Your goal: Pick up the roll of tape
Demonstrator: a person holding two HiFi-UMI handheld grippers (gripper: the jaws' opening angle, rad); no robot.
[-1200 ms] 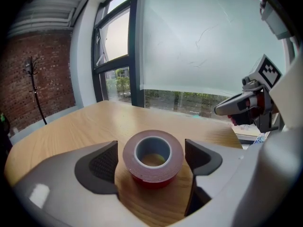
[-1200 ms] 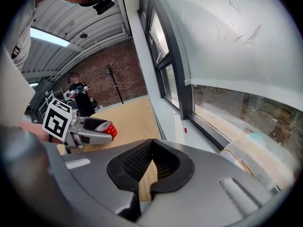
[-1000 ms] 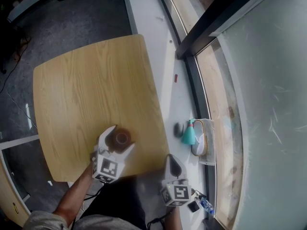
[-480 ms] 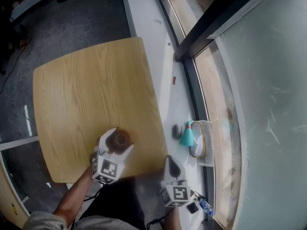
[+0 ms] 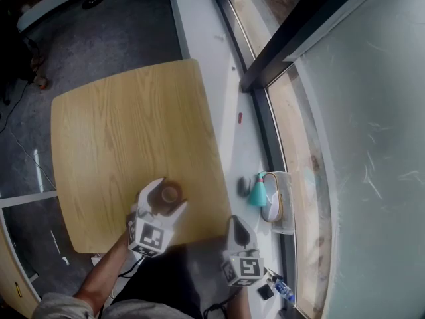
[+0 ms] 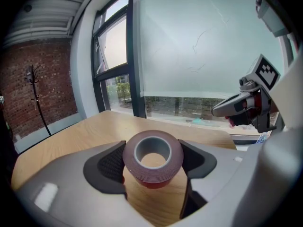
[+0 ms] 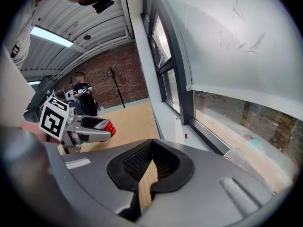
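The person is working at the grasp-and-lift step. The left gripper (image 5: 169, 194) is clasping the roll of tape (image 6: 154, 174) – its dark pads (image 6: 110, 167) are pressing on opposite sides of the roll, which is lying with its open core facing up. The roll is sitting squarely between the jaws, low over the near part of the wooden table (image 5: 126, 131), not far from the edge by the person. From where I am looking I am not managing to tell whether its underside is clear of the wood or just brushing it.

The right gripper (image 7: 151, 171) is hanging off the near corner of the table, well apart from the roll, with its jaws pinched together on nothing. It is taking no part in this.

By my reckoning the grip is made and the pick-up is all but done. What is wanting next is a plain rise – the left gripper carrying the roll straight up off the table while keeping its squeeze even. The roll is smooth and round, so I am guessing that any slackening or tilting of the jaws could let it slide down and out.
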